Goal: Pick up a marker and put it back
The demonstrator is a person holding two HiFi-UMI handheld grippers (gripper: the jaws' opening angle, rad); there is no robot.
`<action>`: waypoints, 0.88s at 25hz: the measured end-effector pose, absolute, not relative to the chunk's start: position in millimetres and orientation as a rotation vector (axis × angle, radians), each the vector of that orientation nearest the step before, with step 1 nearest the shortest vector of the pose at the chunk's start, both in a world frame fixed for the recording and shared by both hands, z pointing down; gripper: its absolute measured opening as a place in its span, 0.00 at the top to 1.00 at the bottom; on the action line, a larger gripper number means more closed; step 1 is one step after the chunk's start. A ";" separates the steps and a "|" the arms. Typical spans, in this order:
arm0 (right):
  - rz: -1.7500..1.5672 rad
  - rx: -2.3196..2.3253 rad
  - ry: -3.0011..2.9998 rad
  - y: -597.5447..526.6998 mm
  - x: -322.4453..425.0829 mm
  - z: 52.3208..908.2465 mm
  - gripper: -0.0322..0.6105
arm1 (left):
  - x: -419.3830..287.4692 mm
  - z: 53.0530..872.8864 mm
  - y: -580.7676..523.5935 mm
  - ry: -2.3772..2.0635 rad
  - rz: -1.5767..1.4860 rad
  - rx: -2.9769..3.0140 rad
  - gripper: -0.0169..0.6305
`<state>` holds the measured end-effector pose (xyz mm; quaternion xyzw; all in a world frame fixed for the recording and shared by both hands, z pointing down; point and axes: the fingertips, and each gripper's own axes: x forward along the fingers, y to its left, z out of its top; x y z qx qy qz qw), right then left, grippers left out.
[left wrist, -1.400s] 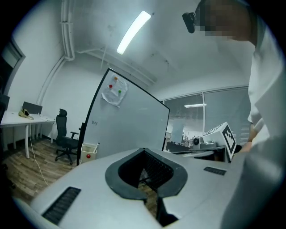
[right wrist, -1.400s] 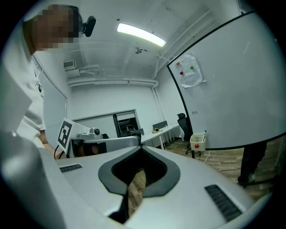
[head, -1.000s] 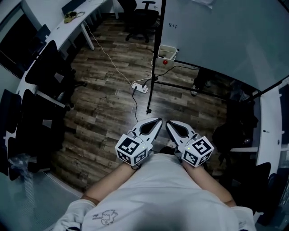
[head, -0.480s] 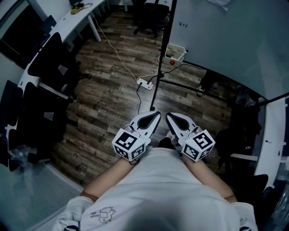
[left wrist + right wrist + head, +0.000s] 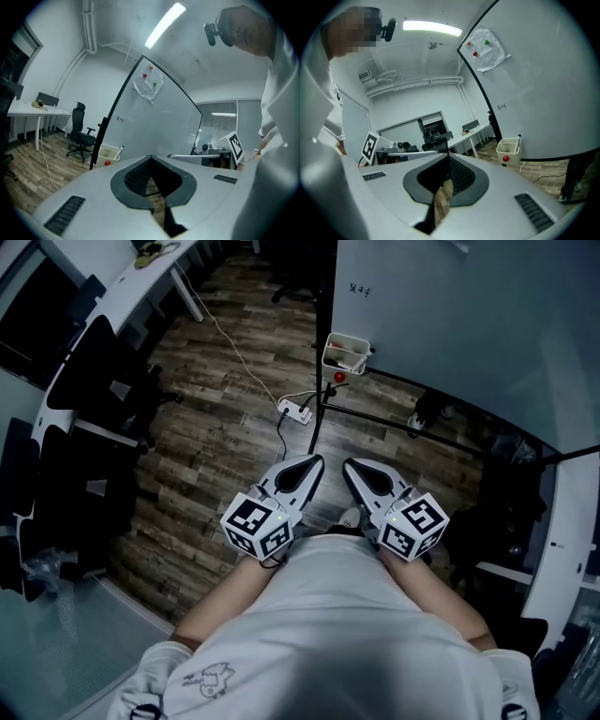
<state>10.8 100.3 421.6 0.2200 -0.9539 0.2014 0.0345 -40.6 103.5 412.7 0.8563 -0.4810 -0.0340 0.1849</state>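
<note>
The task has hardly begun, by the look of it: the step in hand is the approach. The marker (image 5: 518, 139) stands nearly upright in a small white basket (image 5: 511, 151) hung at the lower edge of the whiteboard (image 5: 469, 315), its dark cap end above the rim, with a red round thing (image 5: 505, 159) on the basket's front. It is well apart from both grippers, across a stretch of wooden floor (image 5: 216, 427). The left gripper (image 5: 315, 461) and the right gripper (image 5: 346, 466) are held side by side against the person's shirt, both pointing toward the board. In each gripper view the jaws are closed tip to tip. Only the hollow between the ribbed pads gapes, and through it nothing but floor shows, so neither gripper holds or touches anything. To do this well, the person probably needs to step in until the basket is within easy reach, keeping clear of the board's stand and the power strip (image 5: 292, 411) with its cable on the floor. One gripper should then be opened wide enough to take the barrel and brought down over the exposed upper end. A grip across the barrel and a lift along the marker's own line should keep the light basket from tilting or swinging.
</note>
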 end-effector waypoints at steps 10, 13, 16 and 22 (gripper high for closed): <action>0.686 0.663 -2.915 24.3 64.2 430.5 0.93 | -7.9 415.2 20.8 -1.435 -0.123 2.357 0.97; 0.682 0.649 -2.917 13.8 65.1 431.4 0.93 | -8.1 414.6 7.6 -1.449 -0.114 2.356 0.97; 0.686 0.665 -2.921 -0.9 67.8 430.0 0.93 | -6.7 414.7 -7.3 -1.443 -0.111 2.360 0.97; 0.691 0.740 -2.920 -29.8 71.6 425.4 0.93 | -6.2 407.0 -38.3 -1.391 -0.095 2.404 0.97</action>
